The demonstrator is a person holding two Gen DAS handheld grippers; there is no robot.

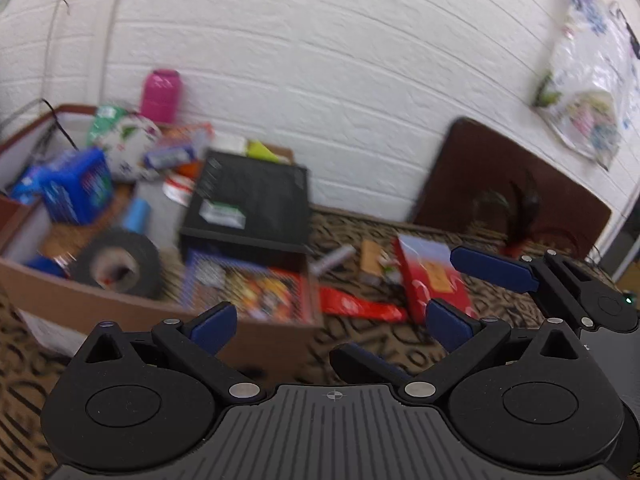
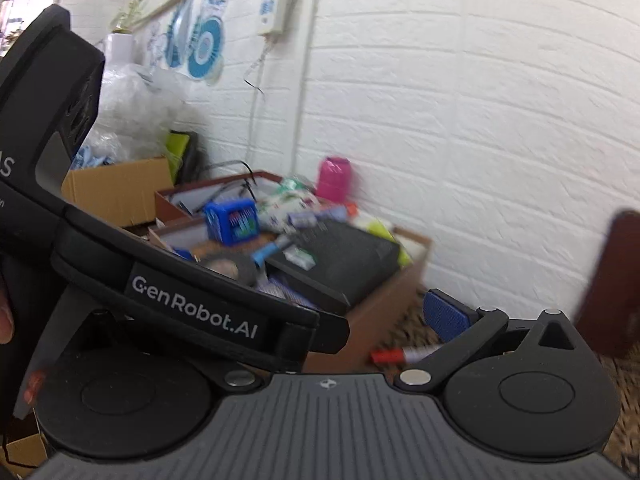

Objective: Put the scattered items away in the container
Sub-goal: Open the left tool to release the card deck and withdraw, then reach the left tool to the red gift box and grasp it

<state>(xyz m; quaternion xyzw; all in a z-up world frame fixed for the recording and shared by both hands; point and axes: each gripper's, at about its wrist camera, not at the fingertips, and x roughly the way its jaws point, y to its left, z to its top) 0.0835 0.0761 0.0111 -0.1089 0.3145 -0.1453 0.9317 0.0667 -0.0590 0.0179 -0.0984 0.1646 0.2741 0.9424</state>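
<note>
A brown cardboard box (image 1: 120,304) on the left holds a black case (image 1: 256,200), a tape roll (image 1: 120,264), a blue carton (image 1: 76,188) and other clutter. On the patterned cloth to its right lie a red box (image 1: 432,276), a red wrapper (image 1: 360,306), a small brown pack (image 1: 372,264) and a silver tube (image 1: 332,260). My left gripper (image 1: 332,326) hovers open and empty near the box's front corner. One blue finger (image 1: 492,270) of my right gripper reaches in from the right. In the right wrist view, my right gripper (image 2: 332,320) is open, half hidden by the left gripper's body (image 2: 192,300); a red-and-white marker (image 2: 400,354) lies below.
A white brick wall stands close behind the box, with a pink cup (image 1: 160,96) against it. A dark brown board (image 1: 500,188) leans on the wall at right, under a hanging plastic bag (image 1: 588,80). A second carton (image 2: 116,188) and clear bags (image 2: 132,100) sit far left.
</note>
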